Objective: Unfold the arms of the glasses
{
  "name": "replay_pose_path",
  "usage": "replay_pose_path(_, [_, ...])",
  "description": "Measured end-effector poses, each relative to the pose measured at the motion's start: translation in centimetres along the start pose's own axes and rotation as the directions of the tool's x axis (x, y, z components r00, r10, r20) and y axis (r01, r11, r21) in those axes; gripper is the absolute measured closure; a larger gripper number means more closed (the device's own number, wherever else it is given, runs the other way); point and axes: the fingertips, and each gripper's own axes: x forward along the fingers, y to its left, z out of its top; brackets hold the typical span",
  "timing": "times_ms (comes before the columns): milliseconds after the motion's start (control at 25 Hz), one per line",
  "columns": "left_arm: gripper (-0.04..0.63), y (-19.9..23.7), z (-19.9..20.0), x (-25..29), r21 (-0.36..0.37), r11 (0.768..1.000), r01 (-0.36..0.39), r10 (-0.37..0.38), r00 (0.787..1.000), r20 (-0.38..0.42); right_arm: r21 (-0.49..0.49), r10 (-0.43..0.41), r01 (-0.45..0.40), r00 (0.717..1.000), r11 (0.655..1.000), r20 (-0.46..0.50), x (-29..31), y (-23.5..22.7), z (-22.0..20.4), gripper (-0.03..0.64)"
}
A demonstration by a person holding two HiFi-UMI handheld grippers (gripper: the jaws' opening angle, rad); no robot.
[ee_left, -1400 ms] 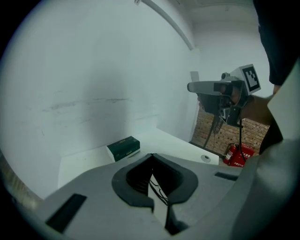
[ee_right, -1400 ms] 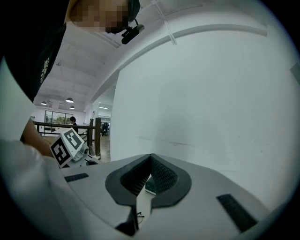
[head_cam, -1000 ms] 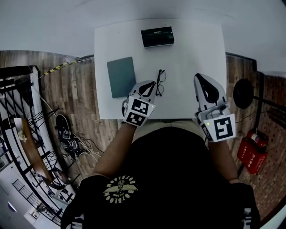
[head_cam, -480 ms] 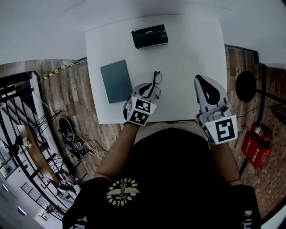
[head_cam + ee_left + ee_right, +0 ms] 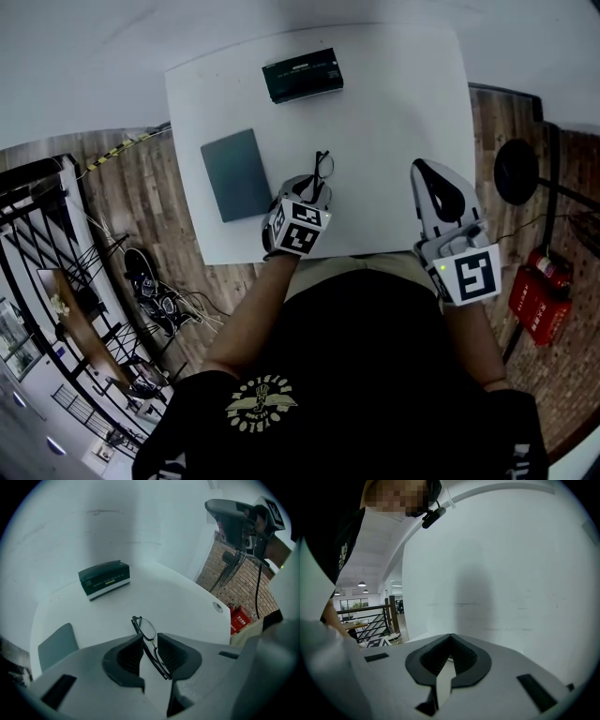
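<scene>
The black-framed glasses (image 5: 322, 167) lie folded on the white table (image 5: 394, 112), near its front middle. My left gripper (image 5: 314, 190) points steeply down over their near end. In the left gripper view its jaws stand a little apart, and the glasses (image 5: 146, 631) run through the gap of the left gripper (image 5: 150, 639); no pad is seen pressing on them. My right gripper (image 5: 425, 169) hovers over the table's front right, well away from the glasses. In its own view the right gripper (image 5: 450, 638) is shut with nothing in it.
A dark green box (image 5: 302, 75) stands at the table's back, also seen as the box (image 5: 104, 578) from the left gripper. A grey-blue pad (image 5: 236, 173) lies at the left edge. Railings and shoes (image 5: 141, 277) are on the floor at left, a red extinguisher (image 5: 534, 305) at right.
My left gripper has come down and forward, so the near end of the glasses now sits between its jaws. The right gripper has sunk slightly and stays shut.
</scene>
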Motion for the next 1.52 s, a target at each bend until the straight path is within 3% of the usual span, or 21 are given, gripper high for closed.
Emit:
replay_pose_path(560, [0.506,0.4,-1.1,2.6,0.002,0.999,-0.037,0.037,0.990,-0.136,-0.005,0.026,-0.026,1.000,1.000,0.017,0.6,-1.2,0.3,0.621])
replay_pose_path(800, [0.508,0.8,-1.6,2.2,0.080,0.995,-0.064,0.078,0.978,-0.191,-0.010,0.027,-0.027,0.999,1.000,0.024,0.4,-1.1,0.9,0.623])
replay_pose_path(1000, [0.554,1.5,-2.4,1.7,0.174,0.981,-0.087,0.126,0.966,-0.227,-0.002,0.015,-0.015,1.000,1.000,0.015,0.1,-0.9,1.1,0.621])
replay_pose_path(1320, [0.578,1.6,-2.6,1.4,0.226,0.971,-0.081,0.133,0.965,-0.226,-0.008,0.000,0.000,0.999,1.000,0.040,-0.6,-0.6,1.9,0.621])
replay_pose_path(1520, [0.581,1.2,-2.2,0.9,0.210,0.976,-0.051,0.086,0.983,-0.159,-0.026,0.004,-0.002,0.998,1.000,0.058,-1.0,0.2,2.5,0.621])
